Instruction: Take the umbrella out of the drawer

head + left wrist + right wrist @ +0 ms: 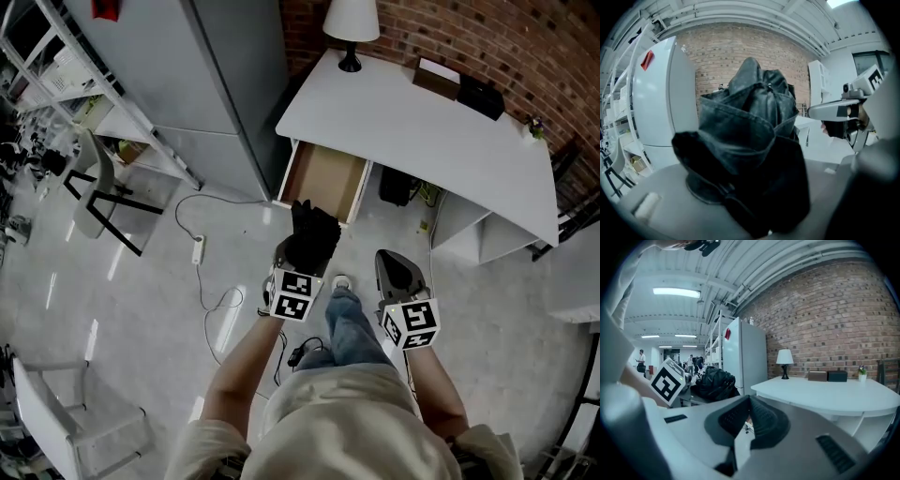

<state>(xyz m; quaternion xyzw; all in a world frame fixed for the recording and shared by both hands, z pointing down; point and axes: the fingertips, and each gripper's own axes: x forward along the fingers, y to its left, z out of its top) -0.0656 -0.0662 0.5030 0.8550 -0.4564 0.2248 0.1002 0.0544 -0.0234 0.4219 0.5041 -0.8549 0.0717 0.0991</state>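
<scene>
A black folded umbrella [312, 232] is held up in front of the open wooden drawer [323, 178], clear of it. My left gripper [302, 261] is shut on the umbrella; in the left gripper view its crumpled black fabric [750, 140] fills the space between the jaws. My right gripper [395, 262] hangs beside it to the right, shut with nothing in it; its ribbed pads [759, 416] meet. The right gripper view shows the umbrella [715, 383] off to the left. The drawer's bare bottom shows nothing inside.
The drawer belongs to a white desk [422, 131] bearing a lamp [352, 23], a brown box [436, 77] and a black box [481, 97]. A grey cabinet [206, 66] stands left of it. A power strip and cable [198, 248] lie on the floor. The person's leg [352, 319] is below.
</scene>
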